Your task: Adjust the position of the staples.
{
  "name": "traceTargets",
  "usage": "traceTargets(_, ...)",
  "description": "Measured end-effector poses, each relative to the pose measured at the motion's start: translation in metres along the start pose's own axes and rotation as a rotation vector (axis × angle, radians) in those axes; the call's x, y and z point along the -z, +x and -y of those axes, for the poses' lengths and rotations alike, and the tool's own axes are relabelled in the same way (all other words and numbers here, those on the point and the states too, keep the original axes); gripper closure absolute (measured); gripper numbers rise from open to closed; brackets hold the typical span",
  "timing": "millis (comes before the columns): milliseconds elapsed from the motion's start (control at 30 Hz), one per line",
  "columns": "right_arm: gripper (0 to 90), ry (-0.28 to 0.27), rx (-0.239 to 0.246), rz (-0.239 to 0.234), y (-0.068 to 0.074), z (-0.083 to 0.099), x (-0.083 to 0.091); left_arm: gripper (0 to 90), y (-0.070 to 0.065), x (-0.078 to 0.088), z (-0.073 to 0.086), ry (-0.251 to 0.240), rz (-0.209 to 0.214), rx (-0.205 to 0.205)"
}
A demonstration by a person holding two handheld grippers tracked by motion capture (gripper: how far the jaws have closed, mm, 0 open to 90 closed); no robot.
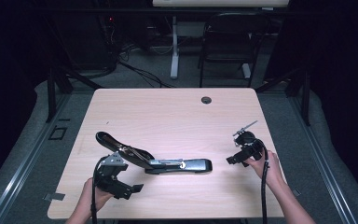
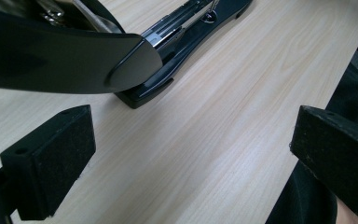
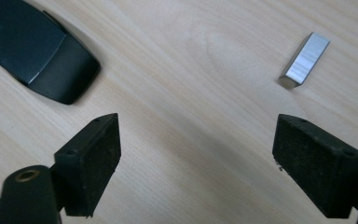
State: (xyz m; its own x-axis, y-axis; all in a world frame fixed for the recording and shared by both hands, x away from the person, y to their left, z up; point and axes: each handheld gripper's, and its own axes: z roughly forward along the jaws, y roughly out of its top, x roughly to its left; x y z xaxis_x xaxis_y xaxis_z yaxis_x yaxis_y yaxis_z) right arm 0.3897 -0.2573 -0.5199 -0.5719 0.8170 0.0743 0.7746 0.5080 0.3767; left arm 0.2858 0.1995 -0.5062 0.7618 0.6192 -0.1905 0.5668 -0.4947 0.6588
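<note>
At the near edge of the pale wooden worktop (image 1: 177,112), the person's left hand (image 1: 91,196) held the left gripper (image 1: 121,186) just short of the raised rear end of a long black stapler (image 1: 168,164). In the left gripper view, the two black fingers (image 2: 51,163) stood wide apart with bare wood between them; they gripped nothing, and the stapler's lifted top arm (image 2: 65,60) hung just beyond and above them. The stapler lay opened on the worktop, its base (image 2: 191,32) stretched flat towards the right and its metal staple channel exposed between base and arm.

At the right, slightly farther in, the person's right hand (image 1: 268,165) held the right gripper (image 1: 235,158), pointed towards the stapler's front tip. In the right gripper view, the fingers (image 3: 93,158) were well apart and empty, with wood grain between them. A short silver strip of staples (image 3: 304,60) lay on the worktop just beyond the right-hand finger of that view, apart from it; the stapler's rounded black tip (image 3: 51,60) lay beyond the other finger.

Farther off, a round cable port (image 1: 206,100) sat near the far edge; behind the worktop stood a dark chair (image 1: 228,42).
</note>
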Motion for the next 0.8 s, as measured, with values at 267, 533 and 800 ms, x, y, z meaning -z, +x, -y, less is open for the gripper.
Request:
traceTargets(267,30.7,-0.023,-0.032,0.037,-0.011,-0.020,0.007,0.2,0.004,0.009,0.011,0.013,-0.043,0.029)
traceTargets(533,43.9,-0.031,-0.090,0.062,-0.024,-0.042,0.003,0.2,0.006,0.011,0.010,-0.002,-0.109,0.058)
traceTargets(800,58.8,-0.003,-0.112,0.127,-0.030,-0.057,-0.007,0.2,0.012,0.011,0.012,0.024,-0.126,0.083)
